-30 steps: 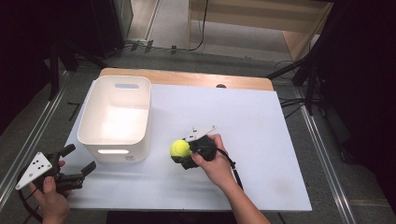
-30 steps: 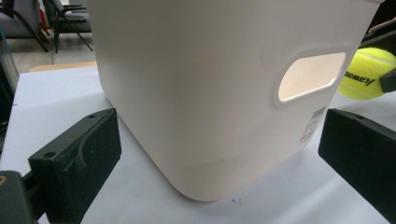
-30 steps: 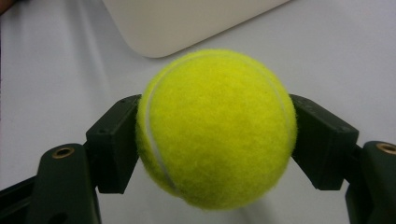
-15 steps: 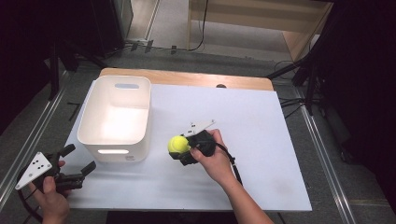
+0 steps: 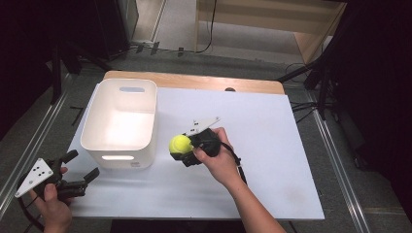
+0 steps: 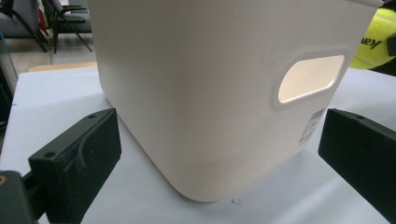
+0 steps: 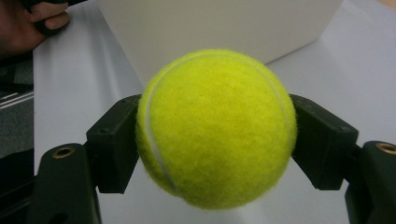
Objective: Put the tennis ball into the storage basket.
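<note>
Yellow-green felt tennis ball (image 5: 180, 144) is clamped between the 2 black jaws of the right gripper (image 5: 186, 151), which presses it from both sides; in the right gripper view the ball (image 7: 215, 128) sits squarely between the jaw pads, with the white seam curving down its left face. The right hand (image 5: 217, 156) holds this gripper over the white table surface (image 5: 272, 145), and the ball lies just beside the right wall of the white rectangular plastic bin (image 5: 120, 124), near the bin's front corner; whether the ball touches the table cannot be told from the high view. The bin stands upright at the left part of the table, open at the top, with an oval handle slot in its near wall and another in its far wall. The left gripper (image 5: 77, 171), held by the left hand (image 5: 51, 201) at the near left corner of the table, has its jaws spread wide and grips nothing. In the left gripper view the bin (image 6: 224, 93) stands close ahead between the 2 parted jaws, its handle slot to the right, and a sliver of the ball (image 6: 376, 39) shows past the bin's right edge.
</note>
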{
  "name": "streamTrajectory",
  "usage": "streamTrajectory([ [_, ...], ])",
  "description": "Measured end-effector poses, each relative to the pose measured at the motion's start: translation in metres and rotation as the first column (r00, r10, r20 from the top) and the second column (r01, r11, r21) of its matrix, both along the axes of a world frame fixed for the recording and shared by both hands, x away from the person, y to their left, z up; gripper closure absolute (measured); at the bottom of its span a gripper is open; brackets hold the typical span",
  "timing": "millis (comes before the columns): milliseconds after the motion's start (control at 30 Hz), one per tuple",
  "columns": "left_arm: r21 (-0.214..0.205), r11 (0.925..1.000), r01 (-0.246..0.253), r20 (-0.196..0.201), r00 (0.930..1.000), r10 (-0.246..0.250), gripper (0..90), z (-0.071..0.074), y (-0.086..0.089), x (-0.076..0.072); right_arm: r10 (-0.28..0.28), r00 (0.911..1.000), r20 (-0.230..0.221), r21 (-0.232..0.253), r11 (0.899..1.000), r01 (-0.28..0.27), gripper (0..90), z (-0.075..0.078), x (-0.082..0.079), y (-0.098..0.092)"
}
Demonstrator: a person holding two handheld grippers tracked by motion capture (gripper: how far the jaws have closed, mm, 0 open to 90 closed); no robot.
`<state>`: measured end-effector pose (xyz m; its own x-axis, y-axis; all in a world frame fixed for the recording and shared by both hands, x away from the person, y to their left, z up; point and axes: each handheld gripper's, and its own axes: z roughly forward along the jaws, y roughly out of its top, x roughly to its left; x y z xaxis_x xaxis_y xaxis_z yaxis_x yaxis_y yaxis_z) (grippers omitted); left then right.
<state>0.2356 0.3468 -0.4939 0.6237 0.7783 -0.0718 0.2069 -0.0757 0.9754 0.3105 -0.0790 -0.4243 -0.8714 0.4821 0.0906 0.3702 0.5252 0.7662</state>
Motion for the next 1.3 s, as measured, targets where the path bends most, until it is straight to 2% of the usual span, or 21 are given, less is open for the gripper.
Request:
streamTrajectory([
  [733, 0.009, 1.0, 0.003, -0.003, 1.0, -0.003, 0.0, 0.0, 0.0, 0.0, 0.03, 0.9993, 0.022, 0.013, 0.999, -0.03, 23.6, 0.022, 0.004, 0.012],
  [900, 0.01, 0.9999, 0.008, -0.004, 1.0, -0.008, 0.0, 0.0, -0.001, 0.0, 0.026, 0.9995, 0.014, 0.033, 0.999, -0.027, 23.6, 0.024, 0.006, 0.013],
  [1167, 0.012, 0.9999, 0.011, -0.004, 0.9999, -0.011, 0.0, 0.0, -0.001, 0.001, 0.03, 0.9995, 0.004, 0.032, 0.999, -0.03, 23.7, 0.027, 0.012, 0.017],
  [1300, 0.009, 0.9999, 0.012, -0.005, 0.9999, -0.012, 0.0, 0.0, -0.001, 0.001, 0.045, 0.9989, 0.01, 0.01, 0.999, -0.045, 23.8, 0.034, 0.016, 0.023],
])
